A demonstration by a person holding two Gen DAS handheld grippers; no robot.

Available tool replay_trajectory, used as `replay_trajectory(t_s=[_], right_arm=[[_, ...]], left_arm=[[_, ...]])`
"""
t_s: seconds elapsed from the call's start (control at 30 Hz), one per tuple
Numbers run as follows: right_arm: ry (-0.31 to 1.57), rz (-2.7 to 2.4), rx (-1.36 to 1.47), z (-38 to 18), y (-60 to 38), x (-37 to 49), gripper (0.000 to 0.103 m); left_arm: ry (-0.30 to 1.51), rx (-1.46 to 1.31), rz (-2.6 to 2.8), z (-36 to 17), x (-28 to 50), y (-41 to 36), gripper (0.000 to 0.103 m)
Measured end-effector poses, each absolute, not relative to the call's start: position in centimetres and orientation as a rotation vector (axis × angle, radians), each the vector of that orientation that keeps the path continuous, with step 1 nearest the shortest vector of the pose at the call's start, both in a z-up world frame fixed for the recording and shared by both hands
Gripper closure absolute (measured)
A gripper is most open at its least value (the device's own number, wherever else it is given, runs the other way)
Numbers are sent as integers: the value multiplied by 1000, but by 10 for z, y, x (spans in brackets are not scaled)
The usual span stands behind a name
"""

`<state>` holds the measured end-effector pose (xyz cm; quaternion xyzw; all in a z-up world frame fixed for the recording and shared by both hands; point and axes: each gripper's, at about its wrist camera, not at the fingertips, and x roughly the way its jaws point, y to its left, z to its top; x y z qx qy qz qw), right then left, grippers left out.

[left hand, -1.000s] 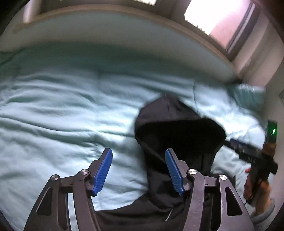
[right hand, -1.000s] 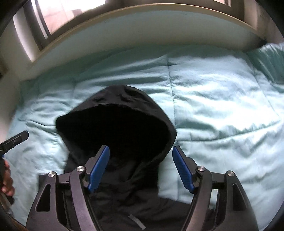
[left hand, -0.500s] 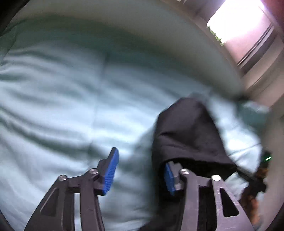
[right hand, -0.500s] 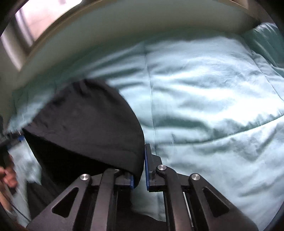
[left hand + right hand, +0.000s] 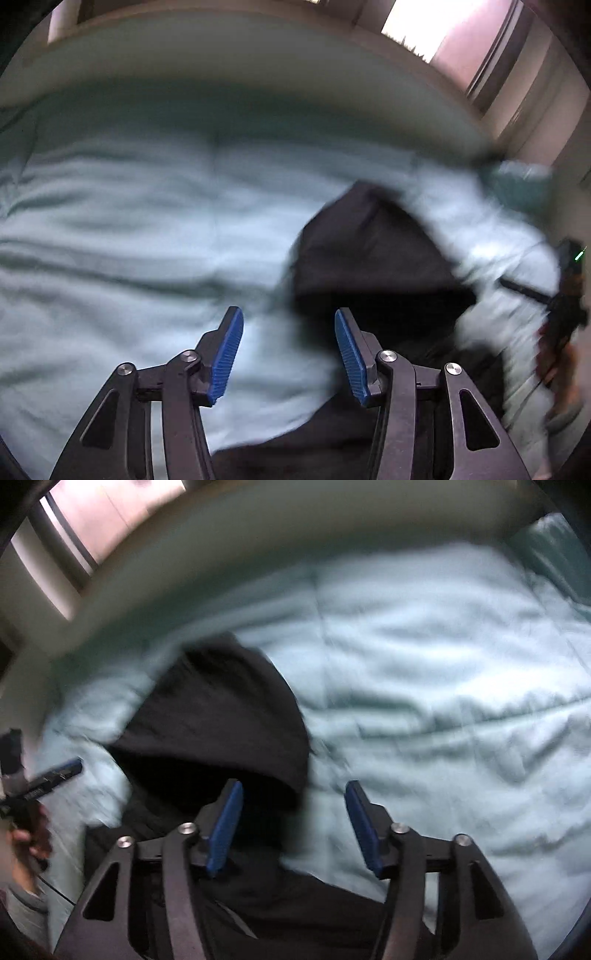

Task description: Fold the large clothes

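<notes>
Black hooded garment, soft matte fabric, lies on a pale teal quilted bedspread, rounded hood spread flat. Right gripper: jaws have just been opening, blue ribbed pads apart, hood edge between, unpressed. Left gripper: jaws parted, nothing clamped, hood just beside.

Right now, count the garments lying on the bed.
1: a black hoodie on the light blue comforter, its hood toward the headboard, partly under both open grippers. Anything beneath it is hidden.
</notes>
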<state>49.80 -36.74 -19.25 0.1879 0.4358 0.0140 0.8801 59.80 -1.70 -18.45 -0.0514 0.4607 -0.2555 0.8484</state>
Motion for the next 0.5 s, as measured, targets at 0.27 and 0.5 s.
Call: replay_trajectory(t_s=[0.27,0.5], right_arm=[[1079,101,314,-254,-313,573,26],[1167,76,114,-309,-296,562,32]], left_arm=[[1182,-45,-595,-254,643,-97,45],[1152,-49,-596,-293,633,-94,45]])
